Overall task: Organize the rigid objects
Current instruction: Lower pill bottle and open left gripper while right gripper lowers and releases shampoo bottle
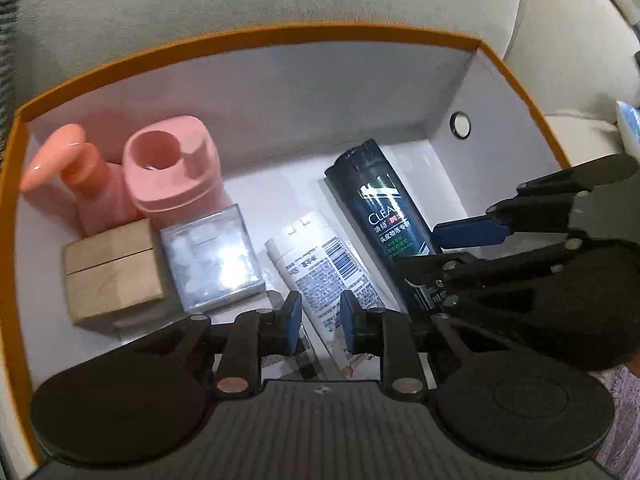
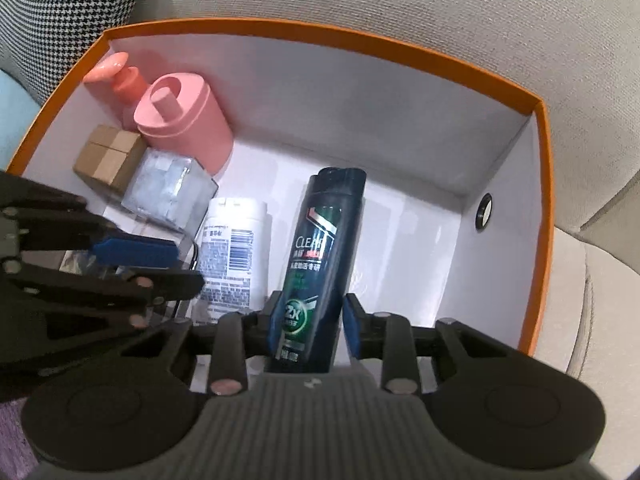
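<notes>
Inside the orange-rimmed box point(image 2: 536, 208) on a sofa, the right tongs point(image 2: 310, 322) straddle the base of a dark Clear shampoo bottle point(image 2: 320, 256) lying mid-box; whether their pads press it I cannot tell. The left tongs point(image 1: 320, 320) stand apart, unclamped, over the white tube point(image 1: 320, 268) beside that bottle. A pink pump bottle point(image 1: 84, 184), pink container point(image 1: 172, 168), cardboard carton point(image 1: 112, 268) and clear cube point(image 1: 212, 256) already cluster at the box's left end; these 2 pieces look unsettled.

Both wrist cameras look steeply down—close in—(sharing the box point(image 1: 516, 92)).
</notes>
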Tool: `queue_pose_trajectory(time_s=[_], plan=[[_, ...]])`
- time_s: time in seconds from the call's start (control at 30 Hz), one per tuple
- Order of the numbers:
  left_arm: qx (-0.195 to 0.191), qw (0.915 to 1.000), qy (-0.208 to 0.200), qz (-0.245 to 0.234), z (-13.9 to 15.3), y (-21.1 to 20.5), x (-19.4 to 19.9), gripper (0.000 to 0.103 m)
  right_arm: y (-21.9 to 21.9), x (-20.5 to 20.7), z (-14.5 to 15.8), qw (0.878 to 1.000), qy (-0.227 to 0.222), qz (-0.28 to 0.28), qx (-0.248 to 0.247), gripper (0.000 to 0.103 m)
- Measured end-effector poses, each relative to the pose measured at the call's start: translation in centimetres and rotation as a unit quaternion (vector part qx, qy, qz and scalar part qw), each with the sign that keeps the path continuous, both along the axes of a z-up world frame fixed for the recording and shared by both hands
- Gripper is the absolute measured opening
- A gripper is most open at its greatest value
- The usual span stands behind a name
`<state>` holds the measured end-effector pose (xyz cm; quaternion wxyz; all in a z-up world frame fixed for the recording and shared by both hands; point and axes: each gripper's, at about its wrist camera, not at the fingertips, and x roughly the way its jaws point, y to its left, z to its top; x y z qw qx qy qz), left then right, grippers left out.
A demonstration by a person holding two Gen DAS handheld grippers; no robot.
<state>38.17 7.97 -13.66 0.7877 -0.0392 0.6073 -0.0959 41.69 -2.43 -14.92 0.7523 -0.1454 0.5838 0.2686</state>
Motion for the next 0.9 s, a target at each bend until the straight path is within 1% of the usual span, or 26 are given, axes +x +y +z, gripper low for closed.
queue_pose_trajectory(time_s=[0.03,0.1,0.2,0.23,0.33,0.47,0.63,0.77,0.9], plan=[[0.002,1.0000,0.006,-0.003,-0.3,-0.2,0.3,0.020,-0.1,0.0,0.0,1.000,0.002,0.000,0.002,0.031],[0.015,0.9998,0.012,-0.007,-0.5,-0.5,0.8,0.019,-0.1,0.2,-0.1,1.000,0.005,0.002,0.008,0.030],[0.020,0.9997,0.007,-0.008,-0.3,-0.3,1.3,0.019,-0.5,0.6,0.0,0.999,0.017,-0.005,0.027,0.026],[0.023,0.9997,0.006,-0.006,-0.2,-0.3,1.5,0.019,-0.7,0.7,0.1,0.999,0.025,-0.010,0.036,0.024],[0.027,0.9996,0.001,-0.012,0.0,-0.5,2.0,0.018,-1.0,0.8,-0.1,0.997,0.054,-0.033,0.048,0.024],[0.045,0.9988,-0.017,-0.014,0.1,-0.8,2.7,0.015,-1.1,0.3,0.3,0.997,0.032,-0.048,0.051,0.023],[0.051,0.9981,-0.034,-0.008,0.4,-0.5,3.7,0.014,-1.3,1.0,0.3,0.994,0.028,-0.084,0.067,0.022],[0.046,0.9978,-0.047,0.002,0.6,-0.1,4.5,0.014,-1.5,1.9,0.3,0.988,0.035,-0.126,0.076,0.022],[0.035,0.9975,-0.060,0.008,0.8,0.3,4.7,0.014,-1.6,2.1,0.4,0.984,0.028,-0.159,0.071,0.022]])
